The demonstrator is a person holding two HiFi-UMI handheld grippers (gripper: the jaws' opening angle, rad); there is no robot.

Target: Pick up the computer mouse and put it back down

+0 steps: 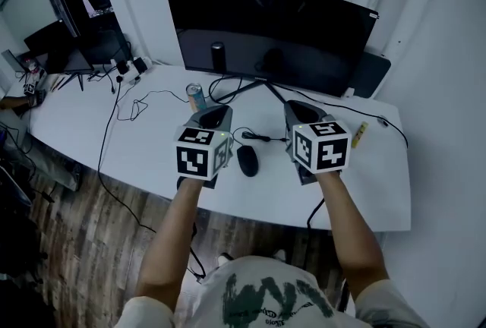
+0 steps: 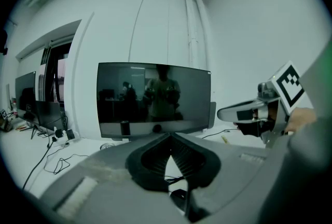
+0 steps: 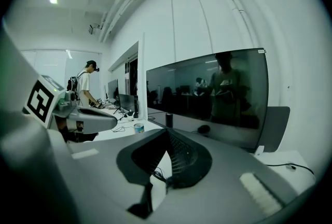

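A black computer mouse (image 1: 247,160) lies on the white desk (image 1: 152,159), between the two grippers and lower than both, its cable running off to the right. Neither gripper touches it. My left gripper (image 1: 215,116) hangs above the desk to the mouse's left, jaws together and empty. In the left gripper view the mouse (image 2: 179,198) shows through the gap behind the closed tips of that gripper (image 2: 170,135). Right of the mouse, my right gripper (image 1: 298,111) is raised with its jaws shut on nothing. Its tips (image 3: 166,131) meet in the right gripper view.
A wide dark monitor (image 1: 266,34) stands at the back of the desk, with a black cylinder (image 1: 218,57) before it. A drink can (image 1: 196,97) and loose cables (image 1: 140,102) lie left of centre, a yellow item (image 1: 359,134) at the right. A person (image 3: 85,85) stands far off.
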